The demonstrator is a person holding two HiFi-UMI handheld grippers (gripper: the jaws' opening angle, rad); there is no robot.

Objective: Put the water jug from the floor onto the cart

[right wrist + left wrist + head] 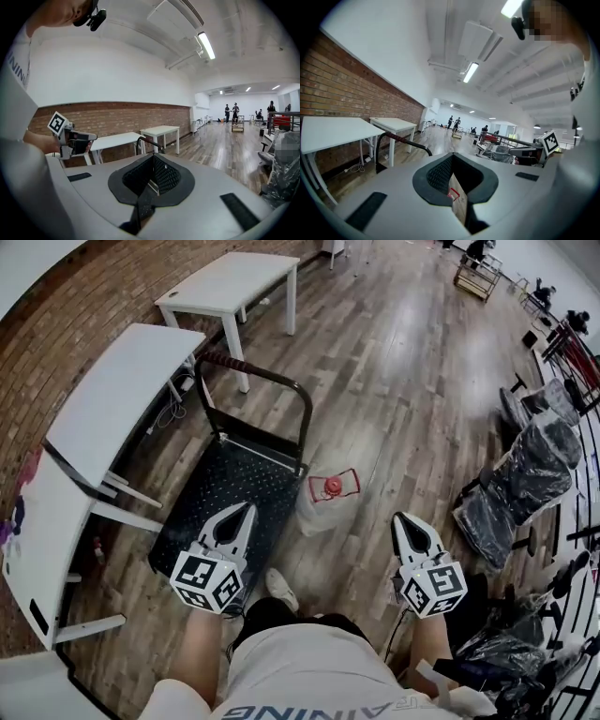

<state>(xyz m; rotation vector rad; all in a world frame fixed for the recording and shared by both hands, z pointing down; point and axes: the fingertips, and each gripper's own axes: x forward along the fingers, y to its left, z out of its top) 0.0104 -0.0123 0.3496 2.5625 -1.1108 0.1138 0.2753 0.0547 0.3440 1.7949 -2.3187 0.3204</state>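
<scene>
Left gripper: released; in the left gripper view the jaws stand a narrow slit apart, nothing is gripped between the pads, and only floor shows through the slit. Right gripper: clenched; in the right gripper view the ribbed pads meet along one line with nothing between them. Both grippers are held in the air, well apart from each other, and neither touches any object. The water jug stands upright on the wooden floor, just beside the right edge of the cart and between the two grippers in the head view; it is not on the deck. The cart's handle rises at the far end of the deck. Limits of view: the jug's body is clear, so its outline is hard to make out against the floor; only the red cap and red carry handle read plainly. In the left gripper view just a sliver of that red handle shows through the slit; the gripper's own body covers the rest. In the head view the left gripper and its marker cube cover the near end of the cart deck. White tables stand along the brick wall on the left; plastic-wrapped chairs on the right are cut off by the frame edge.
</scene>
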